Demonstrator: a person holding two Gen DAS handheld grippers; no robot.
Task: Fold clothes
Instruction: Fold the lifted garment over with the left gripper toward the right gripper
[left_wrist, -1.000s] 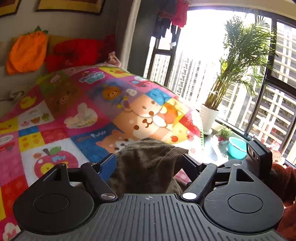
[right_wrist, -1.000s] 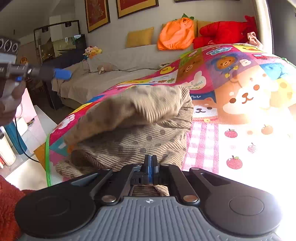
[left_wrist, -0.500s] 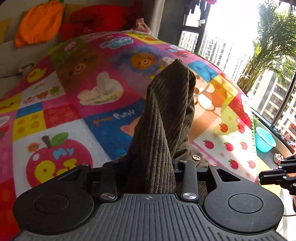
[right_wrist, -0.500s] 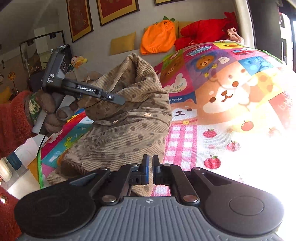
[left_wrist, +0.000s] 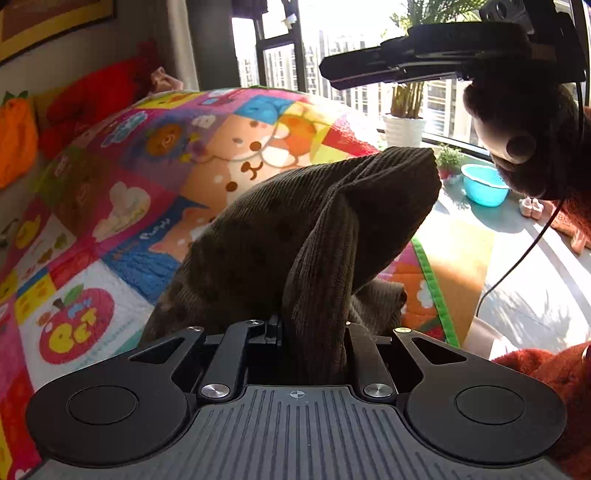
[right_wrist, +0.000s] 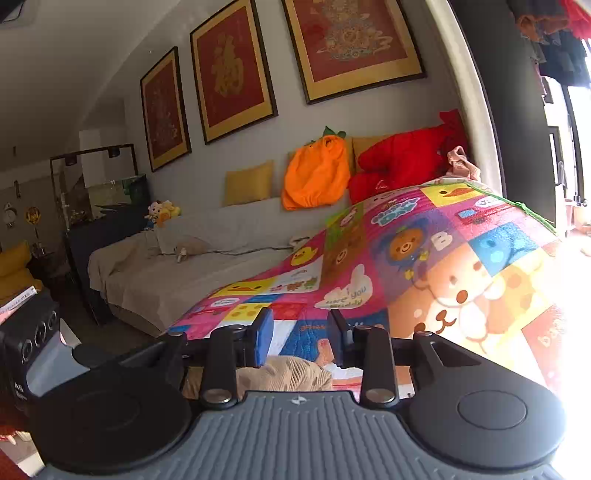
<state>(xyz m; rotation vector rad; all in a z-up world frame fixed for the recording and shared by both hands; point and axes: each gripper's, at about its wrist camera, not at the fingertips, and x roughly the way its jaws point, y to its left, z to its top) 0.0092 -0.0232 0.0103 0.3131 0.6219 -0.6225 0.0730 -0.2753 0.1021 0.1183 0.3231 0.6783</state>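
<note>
Left gripper (left_wrist: 312, 332): jaws closing, clamped on fold of brown corduroy garment (left_wrist: 295, 229); cloth rises between fingers, peak lifted above cartoon quilt (left_wrist: 147, 177), rest draped on quilt near its green edge. Right gripper (right_wrist: 300, 334): jaws opening, parted, nothing between pads; tan cloth lies below them. Turquoise basin (left_wrist: 484, 184) on floor by window, contents cannot tell. White pot (left_wrist: 404, 129) holds plant.

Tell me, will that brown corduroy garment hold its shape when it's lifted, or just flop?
Probably flop. The corduroy garment hangs in soft folds from the left gripper, whose jaws are closing on a bunched fold. Its ribbed pile looks grippy, so slipping seems unlikely. It looks thick, perhaps heavy for cloth. The right gripper is opening with nothing between its jaws, above the quilt.
</note>
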